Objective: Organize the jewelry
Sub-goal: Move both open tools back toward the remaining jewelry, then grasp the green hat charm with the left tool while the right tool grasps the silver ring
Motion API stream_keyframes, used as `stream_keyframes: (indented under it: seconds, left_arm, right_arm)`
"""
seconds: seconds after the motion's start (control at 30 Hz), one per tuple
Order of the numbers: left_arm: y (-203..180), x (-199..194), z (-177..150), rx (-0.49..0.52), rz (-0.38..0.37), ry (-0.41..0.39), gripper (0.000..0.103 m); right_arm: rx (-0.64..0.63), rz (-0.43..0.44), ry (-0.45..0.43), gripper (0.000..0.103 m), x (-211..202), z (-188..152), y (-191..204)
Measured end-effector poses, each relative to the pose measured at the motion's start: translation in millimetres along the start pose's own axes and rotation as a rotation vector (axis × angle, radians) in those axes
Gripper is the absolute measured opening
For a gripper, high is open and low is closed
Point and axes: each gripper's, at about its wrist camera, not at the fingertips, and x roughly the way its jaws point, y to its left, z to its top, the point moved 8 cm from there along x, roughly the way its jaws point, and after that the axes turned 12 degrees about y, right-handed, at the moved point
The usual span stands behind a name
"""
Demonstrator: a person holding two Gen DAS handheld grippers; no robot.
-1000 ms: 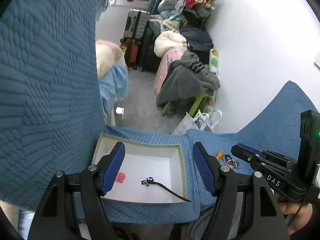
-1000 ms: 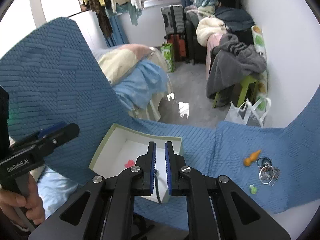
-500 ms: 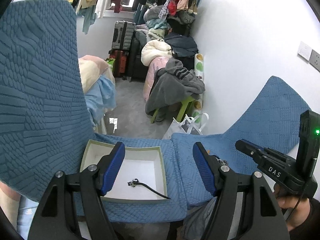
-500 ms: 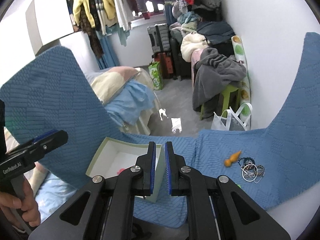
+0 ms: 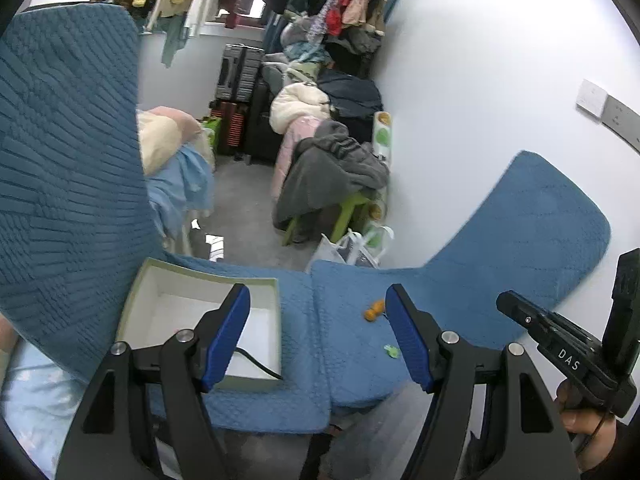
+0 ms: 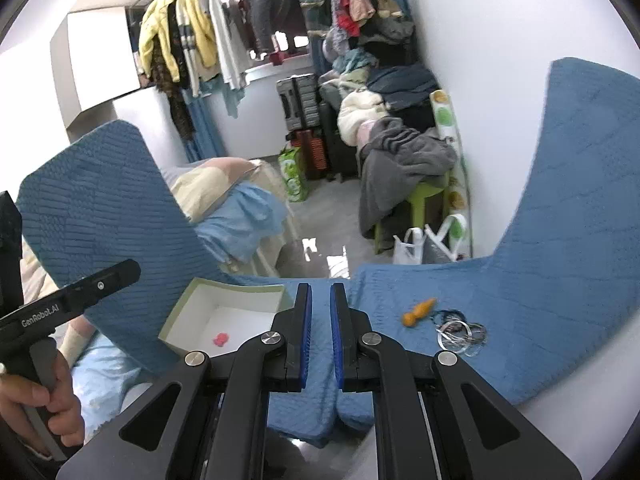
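Note:
An open white box (image 5: pixel 182 308) with a green rim sits on the blue quilted cover (image 5: pixel 352 292); it also shows in the right wrist view (image 6: pixel 224 304). Inside lie a pink piece (image 6: pixel 220 339) and a black cord (image 5: pixel 256 362). On the cover to the right lie an orange piece (image 6: pixel 418 312), a small green piece (image 5: pixel 391 351) and a tangle of silver rings and dark bracelets (image 6: pixel 460 330). My left gripper (image 5: pixel 318 340) is open and empty, above the box's right edge. My right gripper (image 6: pixel 320 336) is shut and empty, held above the cover between box and rings.
The blue cover rises steeply at the left (image 5: pixel 60 160) and right (image 6: pixel 580 180). Beyond its far edge is a floor with a green stool under grey clothes (image 5: pixel 332 176), suitcases (image 5: pixel 240 76), a bed (image 5: pixel 176 160) and a white wall (image 5: pixel 480 80).
Both grippers have pulled back and up from the box, so it looks smaller and further off. The black cord lies in the box. The jaws have not changed.

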Motion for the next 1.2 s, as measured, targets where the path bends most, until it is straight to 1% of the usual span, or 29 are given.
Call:
stream_keyframes:
  seconds: [0.27,0.4,0.63,0.77,0.93,1.07,1.17,1.2]
  left_arm:
    - [-44.7,18.5,-20.9,0.063,-0.052,0.048,0.070]
    - [-64.6,36.7,-31.8,0.080,-0.086,0.102,0.070]
    - [-90.5,65.2,-45.6,0.090,-0.123,0.167,0.070]
    - [-102.5,89.3,-55.2,0.087,-0.147,0.215,0.070]
    - [-116.4,127.2,-65.5,0.096,-0.156,0.275,0.070]
    - [-127.2,160.0,-72.4,0.099,-0.177,0.330,0.070]
    - [-134.1,189.5,-80.6,0.115,-0.194,0.372,0.070]
    - [-135.2,203.0,-84.3,0.122,-0.184,0.393,0.070]
  right_arm:
    - [0.055,-0.072,-0.003,0.007,-27.0,-33.8,-42.7]
    - [0.098,-0.118,0.009,0.007,-36.6,-51.4,-71.0]
    - [0.147,-0.130,0.031,0.009,-41.6,-74.1,-110.4]
    - [0.157,-0.129,0.047,0.014,-34.0,-79.1,-129.7]
    - [0.163,-0.124,0.095,0.014,-13.2,-86.8,-151.2]
    - [0.176,-0.115,0.136,0.014,6.5,-91.9,-167.5]
    - [0.183,-0.096,0.167,0.014,25.2,-93.1,-181.3]
    - [0.182,-0.092,0.179,0.014,32.2,-93.1,-185.9]
